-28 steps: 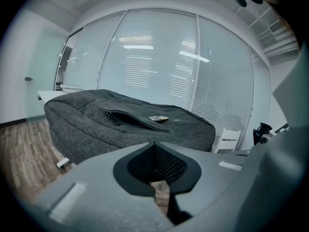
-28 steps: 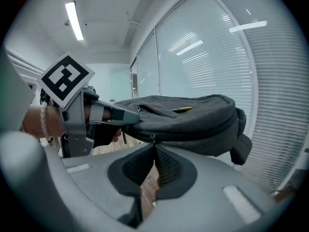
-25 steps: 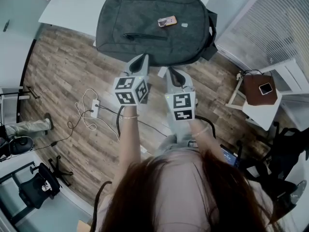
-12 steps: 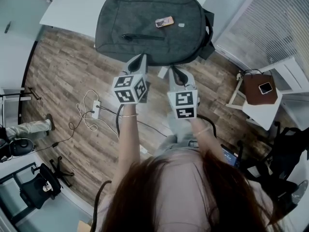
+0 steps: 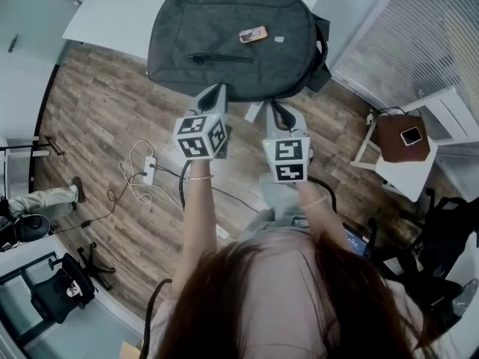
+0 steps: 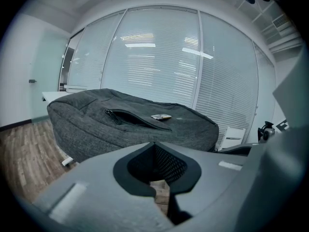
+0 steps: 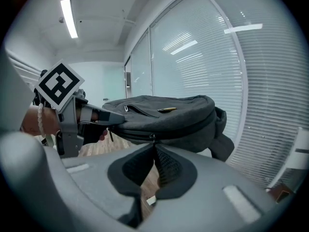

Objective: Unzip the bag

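**Head view:** The bag (image 5: 236,40), a rounded backpack of dark grey woven fabric, is lying flat on a pale table (image 5: 112,17), and its near edge is hanging past the table's rim over the wood-plank floor (image 5: 97,111). A slim zipped pocket (image 5: 224,57) is running across the bag's face, and a small flat tag (image 5: 253,34) is sitting just beyond it. The left gripper (image 5: 218,90) and the right gripper (image 5: 275,109) are both pointing at the bag's near edge, with smooth grey shells and checker-marked cubes. Compared with a second ago, the right gripper is sitting slightly further right along that edge, while the left one is keeping its place.

**Left gripper view:** The left gripper's jaws are pressing together on nothing, their mesh-textured pads (image 6: 166,166) meeting just short of the bag's side. Open floor is lying below the bag.

**Right gripper view:** The right gripper's jaws are likewise clenched and empty. Their tips are sitting just under a zip pull (image 7: 152,137) on the bag's seam; whether they are touching it I cannot tell. Slatted blinds (image 7: 227,91) are standing behind the bag, with free room on its right.
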